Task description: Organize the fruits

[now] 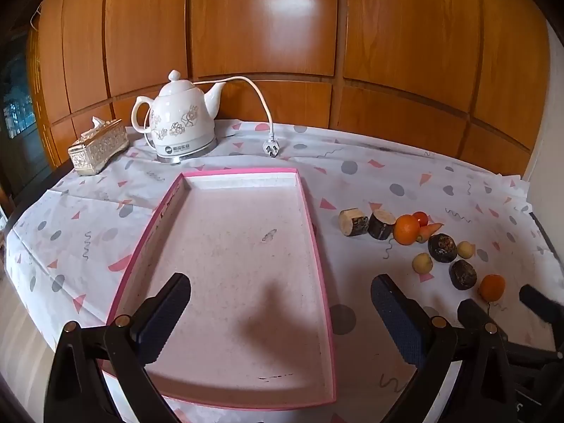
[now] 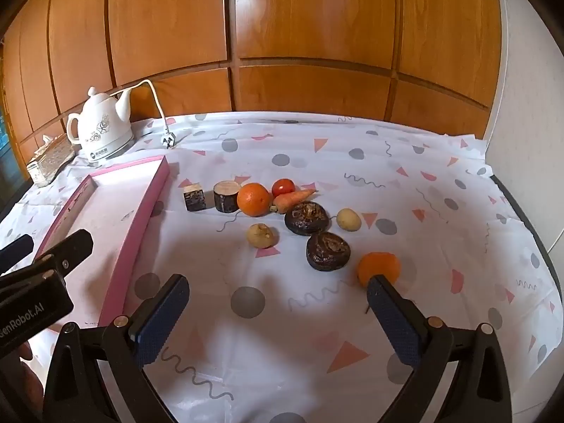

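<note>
While the left tongs [image 1: 281, 312] hang open over the pink tray [image 1: 319, 268], the open right tongs [image 2: 277, 312] are nearer the orange [image 2: 379, 266], just ahead by their right finger.

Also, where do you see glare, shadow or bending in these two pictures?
Left wrist view: glare on the wooden panel, a dark shadow inside the pink tray. Right wrist view: glare on the panel, tablecloth edge curved by the fisheye.
</note>
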The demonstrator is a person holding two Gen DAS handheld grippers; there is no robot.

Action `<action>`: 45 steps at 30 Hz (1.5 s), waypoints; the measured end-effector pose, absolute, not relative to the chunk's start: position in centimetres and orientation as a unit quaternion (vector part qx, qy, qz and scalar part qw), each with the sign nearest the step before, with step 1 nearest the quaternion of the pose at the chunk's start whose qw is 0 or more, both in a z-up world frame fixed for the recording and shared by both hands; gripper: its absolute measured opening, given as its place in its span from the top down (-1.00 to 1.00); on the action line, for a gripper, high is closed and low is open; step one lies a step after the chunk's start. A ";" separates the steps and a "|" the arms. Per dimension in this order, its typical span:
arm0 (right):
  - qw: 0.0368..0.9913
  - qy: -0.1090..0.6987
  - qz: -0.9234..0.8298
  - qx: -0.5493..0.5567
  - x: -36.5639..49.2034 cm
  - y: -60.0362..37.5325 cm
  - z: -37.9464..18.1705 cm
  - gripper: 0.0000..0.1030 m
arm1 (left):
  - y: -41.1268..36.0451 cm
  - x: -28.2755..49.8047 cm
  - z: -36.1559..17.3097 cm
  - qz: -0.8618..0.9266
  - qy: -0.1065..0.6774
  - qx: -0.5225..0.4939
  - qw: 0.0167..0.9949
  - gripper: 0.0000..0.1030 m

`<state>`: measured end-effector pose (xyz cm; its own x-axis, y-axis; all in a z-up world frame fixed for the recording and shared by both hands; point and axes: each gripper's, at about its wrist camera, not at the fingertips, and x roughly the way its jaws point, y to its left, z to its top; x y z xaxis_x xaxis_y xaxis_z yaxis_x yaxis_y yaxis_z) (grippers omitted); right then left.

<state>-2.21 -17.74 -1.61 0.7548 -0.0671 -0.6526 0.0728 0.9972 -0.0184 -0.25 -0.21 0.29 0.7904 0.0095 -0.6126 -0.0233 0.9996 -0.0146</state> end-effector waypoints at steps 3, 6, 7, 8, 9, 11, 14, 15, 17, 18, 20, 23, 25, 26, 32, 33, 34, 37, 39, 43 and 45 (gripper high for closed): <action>0.938 0.344 -0.041 0.011 -1.8 -17.8 -1.5 -0.99 | -0.1 -0.2 -0.2 0.011 0.335 -0.012 0.942 -0.99; 0.939 0.340 -0.046 0.014 -1.4 -18.2 -1.3 -0.99 | 0.6 0.0 -0.3 0.006 0.333 -0.015 0.943 -0.99; 0.939 0.340 -0.046 0.015 -1.3 -18.2 -1.4 -0.99 | 0.2 -0.2 -0.2 0.010 0.330 -0.013 0.944 -0.99; 0.940 0.339 -0.045 0.013 -1.3 -18.2 -1.4 -0.99 | 0.1 -0.2 -0.2 0.011 0.328 -0.010 0.944 -0.99; 0.937 0.346 -0.051 0.008 -1.0 -17.5 -1.3 -0.99 | 0.1 -0.2 -0.2 0.008 0.328 -0.009 0.944 -0.99; 0.938 0.342 -0.052 0.008 -1.3 -17.5 -1.7 -0.99 | 0.2 -0.1 -0.2 -0.003 0.332 -0.017 0.943 -0.99; 0.938 0.342 -0.054 0.011 -1.5 -18.0 -1.8 -0.99 | 0.3 -0.2 -0.2 -0.016 0.337 -0.028 0.941 -0.99; 0.938 0.341 -0.055 0.014 -1.7 -18.2 -1.8 -0.99 | 0.3 -0.2 -0.2 -0.014 0.337 -0.027 0.941 -0.99; 0.940 0.335 -0.059 0.018 -2.0 -18.8 -1.7 -0.99 | 0.3 -0.2 -0.3 -0.011 0.337 -0.024 0.941 -0.99; 0.940 0.335 -0.061 0.019 -1.9 -19.0 -1.5 -0.99 | 0.3 -0.2 -0.3 -0.012 0.338 -0.028 0.941 -0.99; 0.940 0.336 -0.062 0.020 -1.9 -19.2 -1.5 -0.99 | 0.3 -0.2 -0.4 -0.010 0.340 -0.029 0.940 -0.99; 0.939 0.338 -0.061 0.023 -2.0 -19.3 -1.7 -0.99 | 0.1 -0.2 -0.7 -0.002 0.340 -0.015 0.940 -0.99; 0.938 0.341 -0.060 0.021 -2.0 -19.2 -1.8 -0.99 | 0.1 -0.4 -0.8 -0.001 0.340 -0.013 0.941 -0.99; 0.938 0.341 -0.061 0.020 -2.0 -19.2 -1.8 -0.99 | 0.1 -0.5 -0.8 -0.001 0.339 -0.014 0.941 -0.99; 0.939 0.336 -0.070 0.023 -2.3 -19.6 -1.5 -0.99 | 0.7 -0.4 -0.9 0.004 0.344 -0.025 0.938 -0.99; 0.938 0.338 -0.069 0.025 -2.3 -19.6 -1.6 -0.99 | 0.8 -0.4 -1.0 0.004 0.345 -0.027 0.938 -0.99; 0.938 0.338 -0.069 0.026 -2.3 -19.6 -1.6 -0.99 | 0.8 -0.4 -0.9 0.004 0.346 -0.028 0.938 -0.99; 0.939 0.337 -0.069 0.022 -2.4 -19.4 -1.6 -0.99 | 1.1 -0.5 -0.8 0.005 0.344 -0.029 0.939 -0.99; 0.939 0.335 -0.071 0.023 -2.5 -19.5 -1.5 -0.99 | 1.2 -0.5 -0.8 0.006 0.342 -0.030 0.939 -0.99; 0.940 0.332 -0.075 0.025 -2.5 -19.7 -1.3 -0.99 | 1.2 -0.5 -0.9 0.006 0.344 -0.031 0.938 -0.99; 0.939 0.334 -0.074 0.025 -2.5 -19.7 -1.4 -0.99 | 1.3 -0.5 -0.8 0.005 0.344 -0.031 0.939 -0.99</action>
